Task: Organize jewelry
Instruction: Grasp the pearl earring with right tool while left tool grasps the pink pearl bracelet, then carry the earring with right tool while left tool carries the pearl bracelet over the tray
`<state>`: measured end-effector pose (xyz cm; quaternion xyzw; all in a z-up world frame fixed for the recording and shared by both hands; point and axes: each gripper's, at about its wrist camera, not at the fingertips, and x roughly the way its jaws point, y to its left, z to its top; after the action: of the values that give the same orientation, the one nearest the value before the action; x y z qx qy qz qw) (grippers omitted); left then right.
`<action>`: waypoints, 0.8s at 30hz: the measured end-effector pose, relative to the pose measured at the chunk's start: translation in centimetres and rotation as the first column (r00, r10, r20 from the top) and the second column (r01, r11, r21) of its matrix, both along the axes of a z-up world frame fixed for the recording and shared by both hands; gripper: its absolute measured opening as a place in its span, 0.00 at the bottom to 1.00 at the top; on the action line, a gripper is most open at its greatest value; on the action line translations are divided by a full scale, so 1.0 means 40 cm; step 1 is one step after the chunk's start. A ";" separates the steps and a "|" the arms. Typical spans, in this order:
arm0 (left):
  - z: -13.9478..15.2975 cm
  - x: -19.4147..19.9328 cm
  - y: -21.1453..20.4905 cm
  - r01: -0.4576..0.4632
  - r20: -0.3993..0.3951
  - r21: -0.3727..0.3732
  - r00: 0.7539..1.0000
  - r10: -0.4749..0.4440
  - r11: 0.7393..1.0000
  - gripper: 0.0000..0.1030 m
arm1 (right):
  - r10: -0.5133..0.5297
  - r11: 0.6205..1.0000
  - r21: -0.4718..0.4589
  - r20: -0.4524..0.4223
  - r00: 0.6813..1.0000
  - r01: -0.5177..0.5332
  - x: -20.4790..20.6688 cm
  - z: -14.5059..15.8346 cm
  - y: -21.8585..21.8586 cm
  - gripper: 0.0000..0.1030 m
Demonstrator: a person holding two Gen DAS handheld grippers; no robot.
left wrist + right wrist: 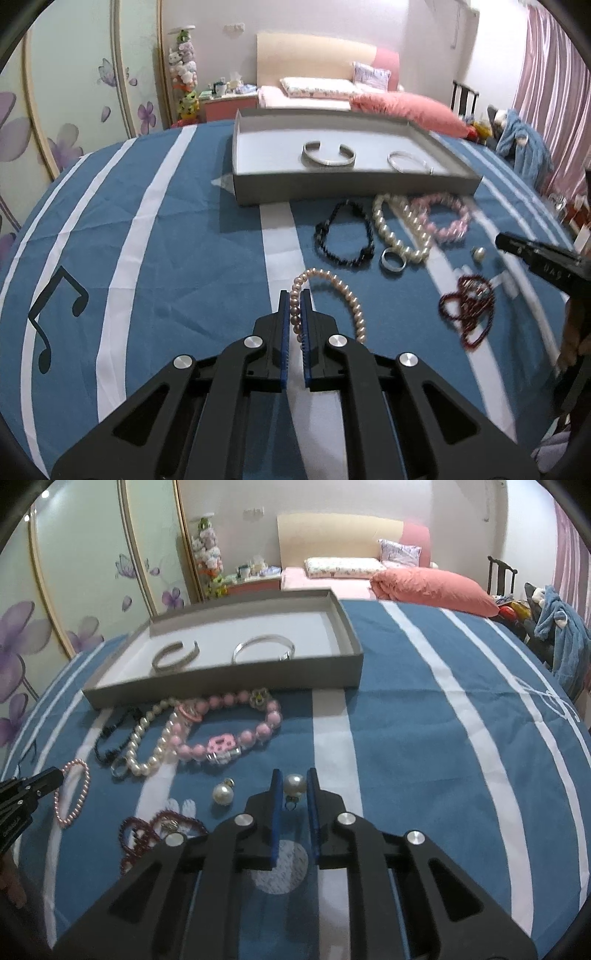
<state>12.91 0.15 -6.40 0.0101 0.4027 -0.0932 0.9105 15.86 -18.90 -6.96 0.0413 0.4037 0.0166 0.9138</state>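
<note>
The left gripper (295, 295) pinches a pink pearl bracelet (330, 295) between narrowed jaws. The right gripper (294, 775) jaws close around a pearl earring (294, 784); contact unclear. Ahead lies the gray tray (332, 186), near edge facing, with bare striped cloth (424, 720) right.

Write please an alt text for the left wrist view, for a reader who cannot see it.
The left gripper has its jaws shut on a pink pearl bracelet above a blue striped bedspread. Beyond lie more bracelets and a grey tray holding two silver bangles. The right gripper enters from the right edge.
</note>
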 end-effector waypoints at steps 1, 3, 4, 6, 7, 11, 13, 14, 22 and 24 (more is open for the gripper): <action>0.008 -0.003 0.003 -0.004 0.012 -0.018 1.000 0.004 1.000 0.06 | -0.001 1.000 0.005 0.019 1.000 0.001 -0.005 0.009 0.001 0.13; 0.020 -0.008 0.006 -0.008 0.031 -0.046 0.999 0.009 0.999 0.06 | 0.000 1.000 0.011 0.051 0.999 -0.001 -0.015 0.024 0.007 0.13; 0.024 -0.008 0.006 -0.009 0.035 -0.054 0.999 0.011 0.999 0.06 | 0.003 1.000 0.010 0.060 0.998 -0.004 -0.020 0.031 0.009 0.13; 0.030 -0.012 0.006 -0.006 0.047 -0.074 0.999 0.010 0.997 0.06 | 0.010 1.000 0.009 0.075 0.997 -0.011 -0.026 0.039 0.017 0.13; 0.034 -0.014 0.008 -0.005 0.053 -0.079 0.999 0.009 0.997 0.06 | 0.014 1.000 0.010 0.086 0.996 -0.015 -0.030 0.044 0.022 0.13; 0.051 -0.022 0.005 0.001 0.089 -0.098 0.996 0.008 0.995 0.06 | 0.029 0.999 0.014 0.121 0.992 -0.031 -0.042 0.062 0.041 0.13; 0.060 -0.030 0.003 0.005 0.110 -0.107 0.994 0.007 0.994 0.06 | 0.036 0.999 0.017 0.137 0.990 -0.039 -0.052 0.071 0.049 0.13; 0.064 -0.034 0.000 0.006 0.119 -0.109 0.993 0.007 0.994 0.06 | 0.039 0.999 0.018 0.144 0.989 -0.042 -0.055 0.075 0.053 0.13; 0.089 -0.048 -0.014 0.002 0.186 -0.121 0.982 0.020 0.993 0.06 | 0.043 0.998 0.024 0.231 0.972 -0.050 -0.091 0.109 0.078 0.13; 0.098 -0.050 -0.014 -0.005 0.201 -0.125 0.979 0.030 0.992 0.06 | 0.041 0.999 0.017 0.266 0.963 -0.047 -0.101 0.123 0.084 0.13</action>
<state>10.90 -0.40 -2.48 -0.0405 0.3017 -0.1083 0.9464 11.81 -15.52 -2.05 0.0402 0.2781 0.0469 0.9586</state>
